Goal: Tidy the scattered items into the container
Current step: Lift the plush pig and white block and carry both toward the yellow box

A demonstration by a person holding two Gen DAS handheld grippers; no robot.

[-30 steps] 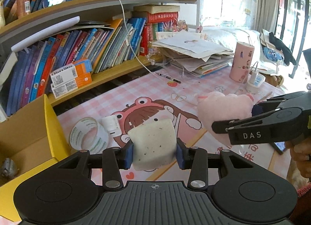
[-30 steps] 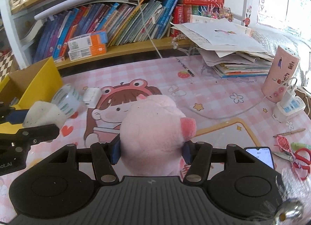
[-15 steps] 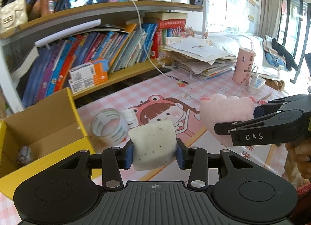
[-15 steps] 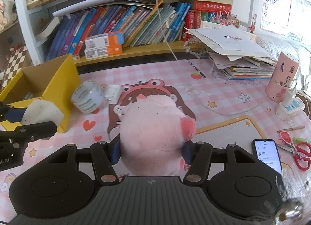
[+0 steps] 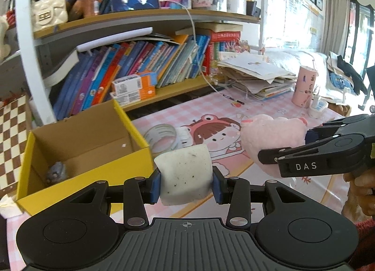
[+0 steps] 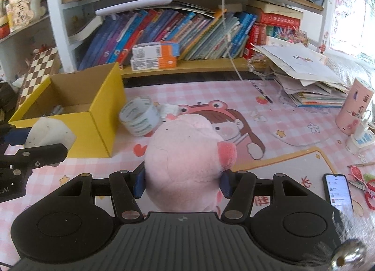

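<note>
Both loads have swung left toward the yellow box [image 5: 79, 144]: left gripper [image 5: 186, 183] clamps the white sponge [image 5: 185, 177], right gripper [image 6: 182, 180] the pink plush [image 6: 185, 151], ready to drop.

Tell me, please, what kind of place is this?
Probably a child's study corner at home: a bookshelf crowded with colourful books, a cartoon desk mat, and a stack of papers.

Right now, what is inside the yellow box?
The box holds one small grey thing in its near left corner; the rest of the floor in view is bare cardboard. The near wall hides the front strip of the floor.
</note>
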